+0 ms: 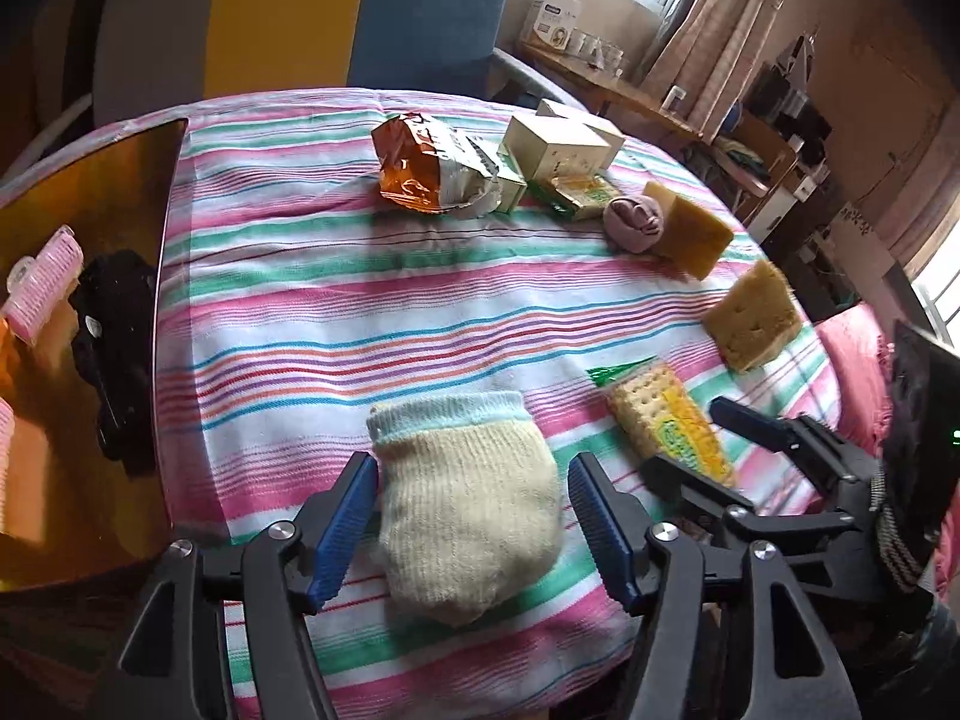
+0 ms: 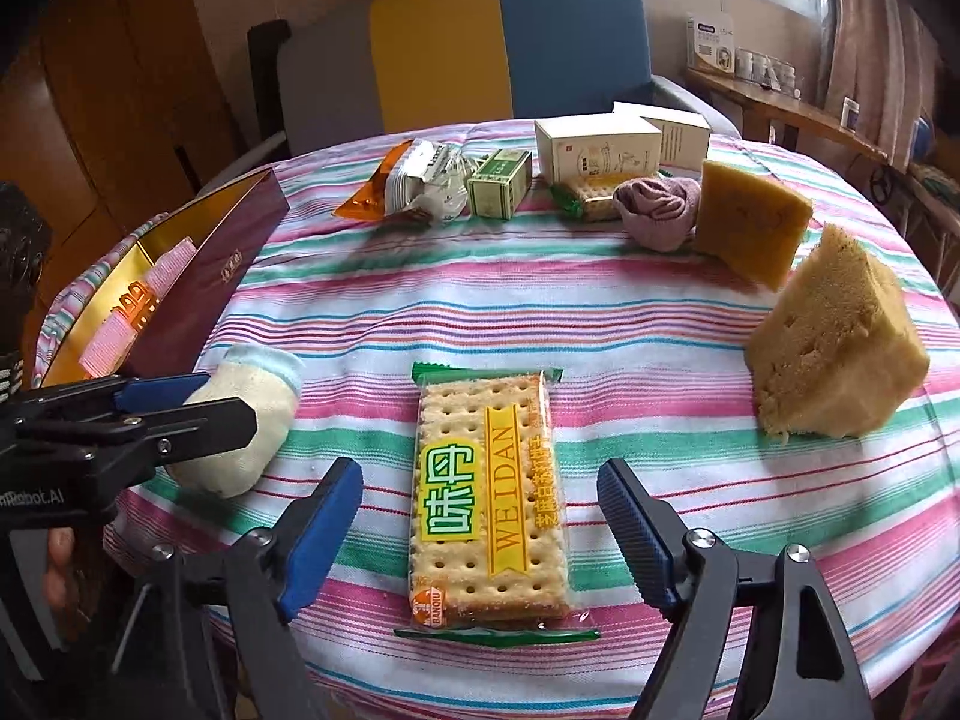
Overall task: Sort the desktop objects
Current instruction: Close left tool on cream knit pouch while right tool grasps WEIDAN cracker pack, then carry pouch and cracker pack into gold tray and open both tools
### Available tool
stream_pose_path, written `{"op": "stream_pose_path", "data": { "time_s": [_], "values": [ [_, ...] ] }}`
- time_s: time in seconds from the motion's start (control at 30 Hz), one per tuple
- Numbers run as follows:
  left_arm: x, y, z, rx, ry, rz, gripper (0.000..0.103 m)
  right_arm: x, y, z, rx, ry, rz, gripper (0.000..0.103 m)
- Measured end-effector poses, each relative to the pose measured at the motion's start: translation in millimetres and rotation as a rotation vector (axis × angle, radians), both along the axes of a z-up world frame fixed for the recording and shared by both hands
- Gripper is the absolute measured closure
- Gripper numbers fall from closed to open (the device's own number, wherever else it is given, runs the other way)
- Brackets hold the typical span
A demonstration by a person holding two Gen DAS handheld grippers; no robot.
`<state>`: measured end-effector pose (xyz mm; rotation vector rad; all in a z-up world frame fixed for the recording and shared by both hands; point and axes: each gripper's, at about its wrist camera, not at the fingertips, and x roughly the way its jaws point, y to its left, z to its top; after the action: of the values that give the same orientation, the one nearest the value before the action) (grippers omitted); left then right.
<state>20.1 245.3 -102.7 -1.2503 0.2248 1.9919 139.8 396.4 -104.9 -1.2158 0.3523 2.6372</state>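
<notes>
My left gripper (image 1: pixel 471 516) is open with its blue pads on either side of a cream sock (image 1: pixel 465 498) with a pale blue cuff, lying on the striped tablecloth (image 1: pixel 360 300). My right gripper (image 2: pixel 480 525) is open around a Weidan cracker pack (image 2: pixel 489 492) lying flat. The sock (image 2: pixel 240 420) and the left gripper show at the left of the right wrist view. The cracker pack (image 1: pixel 666 420) and the right gripper show at the right of the left wrist view.
A gold-lined box (image 1: pixel 36 468) at the left holds pink hair rollers (image 1: pixel 45 282) and a black item (image 1: pixel 117 348). Two sponges (image 2: pixel 834 348) (image 2: pixel 750 222), a purple sock (image 2: pixel 657 210), a snack bag (image 2: pixel 408 183), small cartons (image 2: pixel 594 147) and another cracker pack (image 2: pixel 591 195) lie farther back.
</notes>
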Motion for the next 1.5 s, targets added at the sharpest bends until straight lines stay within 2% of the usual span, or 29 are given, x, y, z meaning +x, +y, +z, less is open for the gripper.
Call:
{"op": "stream_pose_path", "data": {
  "time_s": [0.13, 0.3, 0.4, 0.43, 0.47, 0.57, 0.93, 1.17, 1.5],
  "values": [
    [-1, 9, -5, -0.049, 0.009, 0.012, 0.035, -4, -1, 2, 0.045, -0.011, 0.009, 0.019],
    [-5, 9, -12, -0.052, -0.024, 0.032, 0.035, -9, -4, -1, 0.071, -0.036, 0.035, 0.022],
    [-4, 11, -13, -0.056, -0.008, 0.030, 0.036, -10, -6, -4, 0.077, -0.048, 0.039, 0.038],
    [-3, 11, -13, -0.058, 0.000, 0.026, 0.036, -11, -7, -5, 0.081, -0.054, 0.041, 0.047],
    [-2, 12, -13, -0.060, 0.008, 0.022, 0.037, -11, -7, -6, 0.085, -0.061, 0.044, 0.050],
    [2, 13, -13, -0.063, 0.032, 0.009, 0.039, -11, -9, -7, 0.094, -0.072, 0.052, 0.053],
    [10, 5, -5, -0.041, 0.064, 0.007, 0.043, -9, -14, -6, 0.098, -0.085, 0.036, 0.054],
    [17, -2, 17, -0.012, 0.127, 0.007, 0.043, -9, -17, -3, 0.095, -0.085, 0.025, 0.054],
    [7, -41, 60, 0.001, 0.250, 0.123, 0.042, -31, -34, 41, 0.089, 0.011, 0.074, 0.054]
  ]
}}
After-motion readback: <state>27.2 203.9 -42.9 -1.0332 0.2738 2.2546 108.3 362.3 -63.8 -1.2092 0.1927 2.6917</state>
